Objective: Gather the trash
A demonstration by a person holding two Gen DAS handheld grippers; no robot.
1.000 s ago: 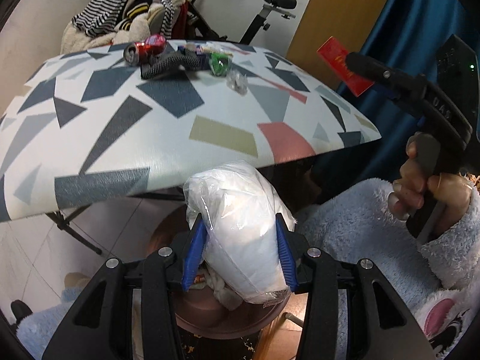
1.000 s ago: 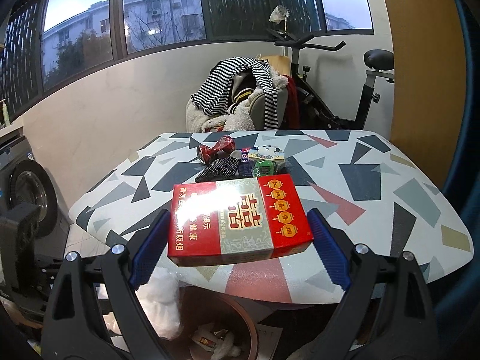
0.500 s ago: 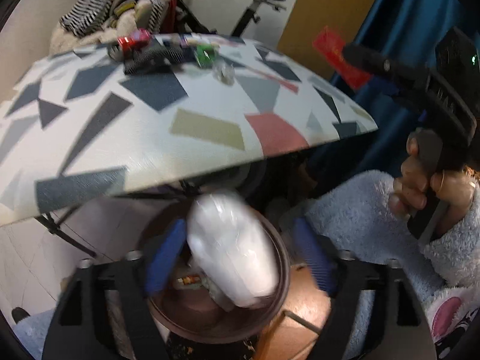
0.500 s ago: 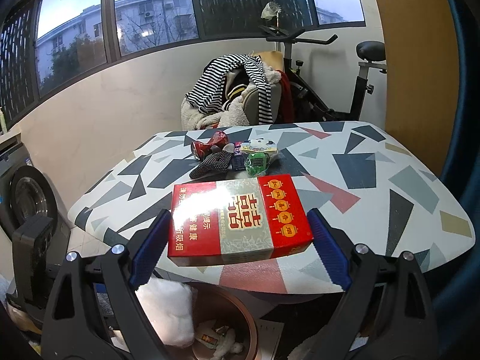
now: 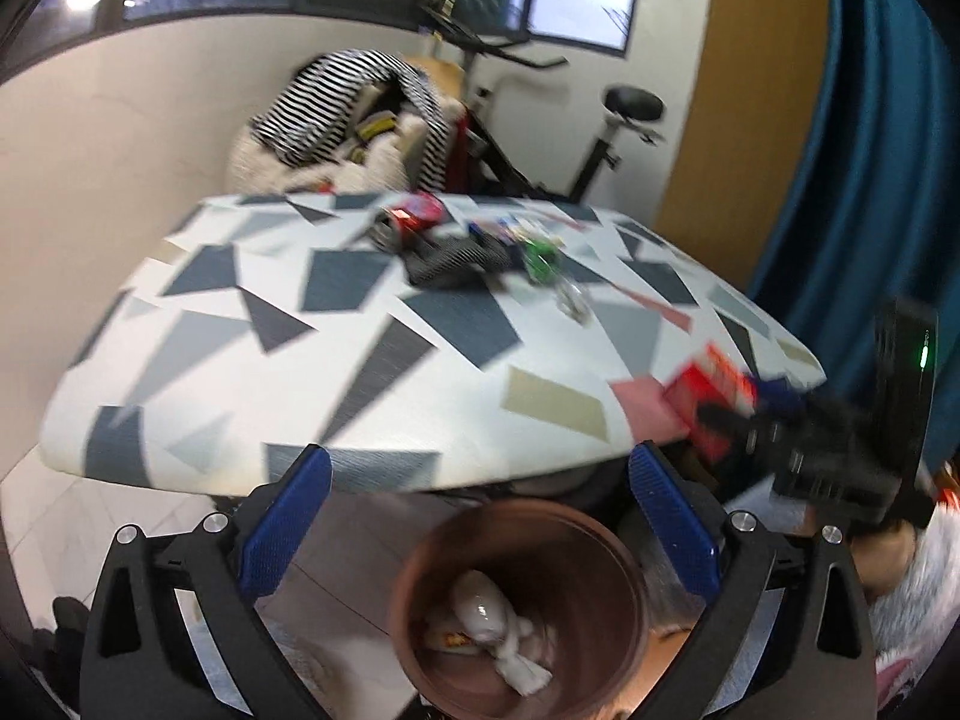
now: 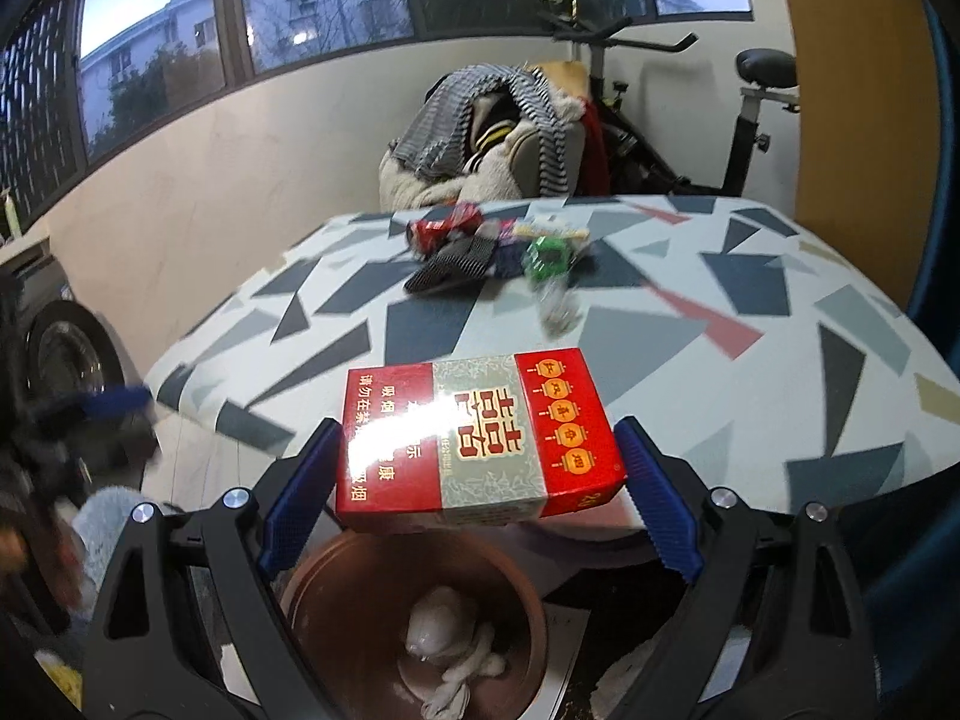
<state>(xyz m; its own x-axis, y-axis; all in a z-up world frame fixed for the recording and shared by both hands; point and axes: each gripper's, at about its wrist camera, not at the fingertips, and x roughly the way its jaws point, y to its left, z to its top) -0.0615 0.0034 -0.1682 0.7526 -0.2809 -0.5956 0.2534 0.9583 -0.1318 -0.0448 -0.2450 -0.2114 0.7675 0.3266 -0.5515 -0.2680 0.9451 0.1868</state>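
My left gripper is open and empty above the brown bin under the table edge. A white plastic bag lies inside the bin, also seen in the right wrist view. My right gripper is shut on a red cigarette box and holds it over the bin; in the left wrist view that box shows at the right. More trash, a crushed red can, a dark cloth and a green wrapper, lies on the patterned table.
A chair piled with striped clothes and an exercise bike stand behind the table. A washing machine is at the left. A blue curtain hangs at the right.
My left gripper opened and dropped the white bag into the bin, then lifted. My right gripper moved down and left with the red box, to above the bin.
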